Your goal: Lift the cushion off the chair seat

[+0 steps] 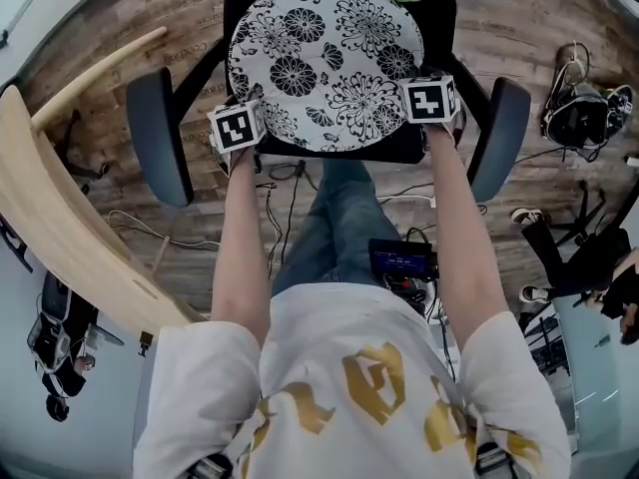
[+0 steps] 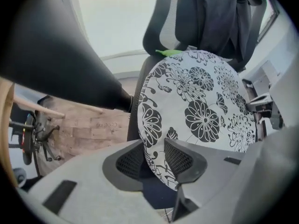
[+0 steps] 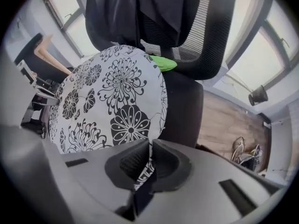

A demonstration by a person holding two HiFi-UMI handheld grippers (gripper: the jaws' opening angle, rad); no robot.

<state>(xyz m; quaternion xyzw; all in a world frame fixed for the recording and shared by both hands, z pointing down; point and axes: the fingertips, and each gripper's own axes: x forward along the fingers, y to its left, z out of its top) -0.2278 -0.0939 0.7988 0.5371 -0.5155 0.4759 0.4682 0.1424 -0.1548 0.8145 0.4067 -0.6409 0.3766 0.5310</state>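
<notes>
A round white cushion (image 1: 324, 58) with black flower print lies on the black chair seat (image 1: 394, 152). Both grippers point down at its near rim. My left gripper (image 1: 237, 128) is at the near-left rim. In the left gripper view the cushion (image 2: 201, 106) runs between the left gripper's (image 2: 154, 157) jaws, which stand apart around the rim. My right gripper (image 1: 429, 100) is at the near-right rim. In the right gripper view the right gripper (image 3: 150, 161) is shut on the cushion's (image 3: 112, 101) edge, which is squeezed thin between the pads.
Grey armrests (image 1: 158, 133) (image 1: 499, 138) flank the seat just outside each gripper. A green thing (image 3: 163, 63) lies behind the cushion, and dark cloth (image 3: 140, 8) hangs on the backrest. A long wooden board (image 1: 60, 218) leans at the left. Cables (image 1: 290, 198) and gear lie on the wooden floor.
</notes>
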